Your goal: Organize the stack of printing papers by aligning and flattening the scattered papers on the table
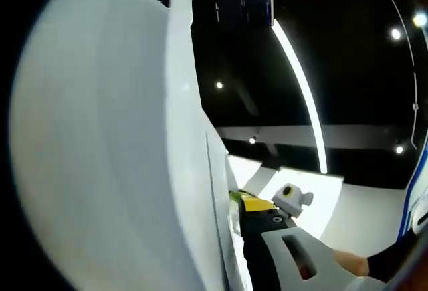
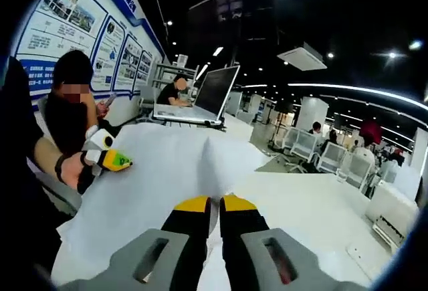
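Note:
The white printing papers (image 1: 100,137) rise close against the left side of the left gripper view, their edges upright and fanned a little. In the right gripper view the papers (image 2: 167,170) spread out ahead over the white table (image 2: 314,204), with a ridge running up from my jaws. My right gripper (image 2: 215,203) is shut on the near edge of the papers, its yellow tips almost touching; the same gripper (image 1: 247,204) pinches that edge in the left gripper view. A hand holds my left gripper (image 2: 117,162) at the papers' left edge, clamped on it. Its own jaws are hidden behind the papers.
An open laptop (image 2: 200,97) stands at the table's far end. A seated person (image 2: 70,104) is close by on the left, and another sits behind the laptop. Chairs (image 2: 307,147) and more tables lie to the right. The left gripper view looks up at a ceiling light strip (image 1: 301,83).

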`<act>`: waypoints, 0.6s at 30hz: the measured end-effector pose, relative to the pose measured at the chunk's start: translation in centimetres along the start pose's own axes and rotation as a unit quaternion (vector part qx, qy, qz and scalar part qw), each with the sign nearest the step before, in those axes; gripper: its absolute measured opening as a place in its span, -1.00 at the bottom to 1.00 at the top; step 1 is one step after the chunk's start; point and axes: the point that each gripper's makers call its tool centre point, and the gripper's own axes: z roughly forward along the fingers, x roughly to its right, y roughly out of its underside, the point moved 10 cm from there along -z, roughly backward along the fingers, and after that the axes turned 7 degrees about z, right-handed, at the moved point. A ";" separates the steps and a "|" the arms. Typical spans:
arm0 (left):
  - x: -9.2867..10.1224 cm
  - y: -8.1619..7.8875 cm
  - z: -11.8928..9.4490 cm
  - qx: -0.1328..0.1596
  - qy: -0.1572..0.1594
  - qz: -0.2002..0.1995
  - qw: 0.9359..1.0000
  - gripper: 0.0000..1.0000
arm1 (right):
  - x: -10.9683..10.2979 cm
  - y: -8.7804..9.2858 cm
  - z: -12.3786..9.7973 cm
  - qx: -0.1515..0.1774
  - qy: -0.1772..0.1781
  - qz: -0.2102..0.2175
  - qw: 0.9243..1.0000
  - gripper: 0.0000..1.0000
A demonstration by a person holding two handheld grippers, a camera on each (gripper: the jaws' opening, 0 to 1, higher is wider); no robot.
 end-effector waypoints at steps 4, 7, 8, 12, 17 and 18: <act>0.0 0.0 0.0 0.000 0.001 0.000 1.000 -0.69 | -0.4 0.2 0.3 -0.009 -0.009 -0.007 1.000 -0.96; 0.0 0.0 0.0 0.000 0.002 0.000 1.000 -0.67 | -0.4 0.6 0.3 -0.021 -0.012 -0.015 1.000 -0.96; 0.0 0.0 0.0 0.000 0.002 0.000 1.000 -0.67 | -0.4 0.7 0.4 -0.024 -0.014 -0.014 1.000 -0.96; 0.1 0.0 0.0 -0.001 0.003 0.001 1.000 -0.66 | -0.4 0.8 0.5 -0.026 -0.016 -0.011 0.999 -0.97; 0.1 0.0 0.0 -0.002 0.005 0.001 1.000 -0.65 | -0.4 0.7 0.6 -0.023 -0.011 -0.018 1.000 -0.97; 0.1 0.0 0.0 -0.002 0.005 0.000 1.000 -0.65 | -0.3 0.6 0.5 -0.022 -0.013 -0.017 1.000 -0.97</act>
